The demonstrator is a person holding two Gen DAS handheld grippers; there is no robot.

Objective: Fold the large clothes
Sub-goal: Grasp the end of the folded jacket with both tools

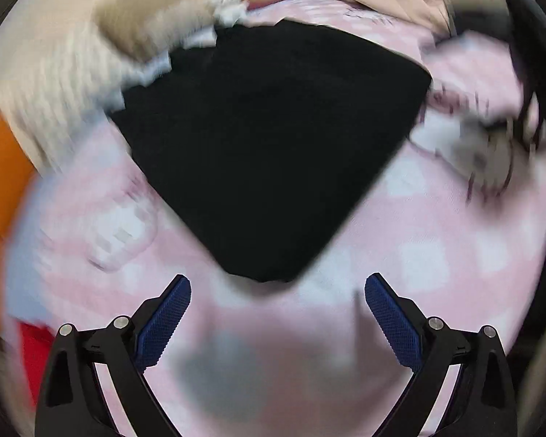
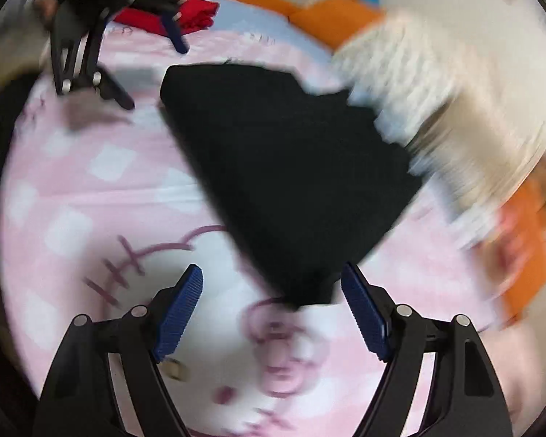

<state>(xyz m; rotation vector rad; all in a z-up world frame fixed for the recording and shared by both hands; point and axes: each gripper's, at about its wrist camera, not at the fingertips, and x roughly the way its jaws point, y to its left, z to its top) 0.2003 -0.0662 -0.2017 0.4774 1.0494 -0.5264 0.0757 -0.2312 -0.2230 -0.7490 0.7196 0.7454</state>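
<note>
Black folded cloth (image 1: 269,145) lies flat on the pink bed sheet (image 1: 418,255), and both the left claw (image 1: 277,293) and right claw (image 2: 272,286) stand wide open and empty, so a careless nudge could undo the fold.

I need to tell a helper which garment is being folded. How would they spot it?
Find the pink checked bedsheet with cartoon drawings. In its middle lies the black folded garment, flat. It is the only black cloth; the cream knit beside it is pale and ribbed.
</note>
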